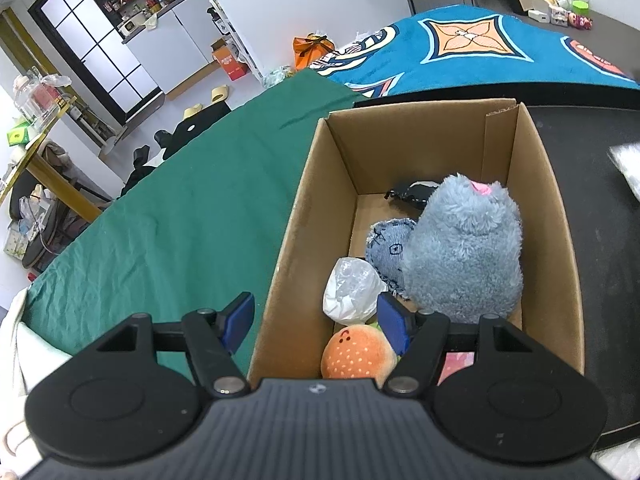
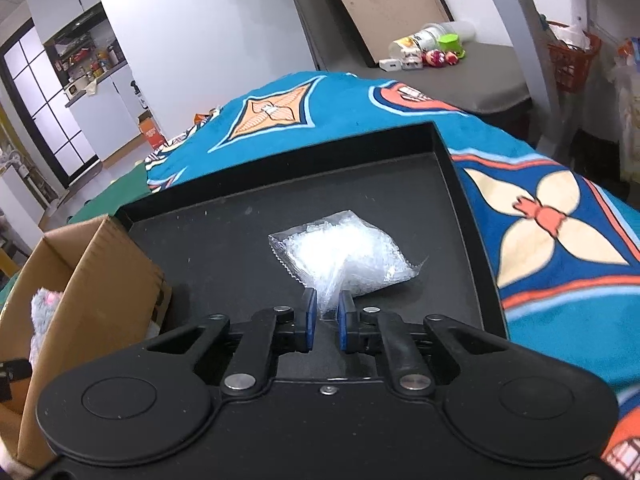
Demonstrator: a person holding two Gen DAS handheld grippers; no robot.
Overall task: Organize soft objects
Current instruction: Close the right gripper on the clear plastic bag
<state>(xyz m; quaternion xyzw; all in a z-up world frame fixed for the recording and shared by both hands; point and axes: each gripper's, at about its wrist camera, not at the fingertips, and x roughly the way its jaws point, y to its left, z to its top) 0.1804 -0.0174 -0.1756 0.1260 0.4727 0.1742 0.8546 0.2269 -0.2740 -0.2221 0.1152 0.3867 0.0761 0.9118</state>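
A cardboard box (image 1: 316, 184) holds a grey fluffy plush (image 1: 464, 248), a denim toy (image 1: 386, 244), a white plastic bag (image 1: 350, 288), an orange burger plush (image 1: 356, 354) and a black item (image 1: 412, 192). My left gripper (image 1: 316, 320) is open and empty, straddling the box's left wall. My right gripper (image 2: 327, 314) is shut on the near corner of a clear plastic bag (image 2: 344, 256) that lies in a black tray (image 2: 448, 160). The box (image 2: 100, 264) stands left of the tray.
A green cloth (image 1: 192, 200) covers the table left of the box. A blue patterned blanket (image 2: 560, 232) lies under and around the tray. Jars and small items (image 2: 428, 48) sit on a far grey surface.
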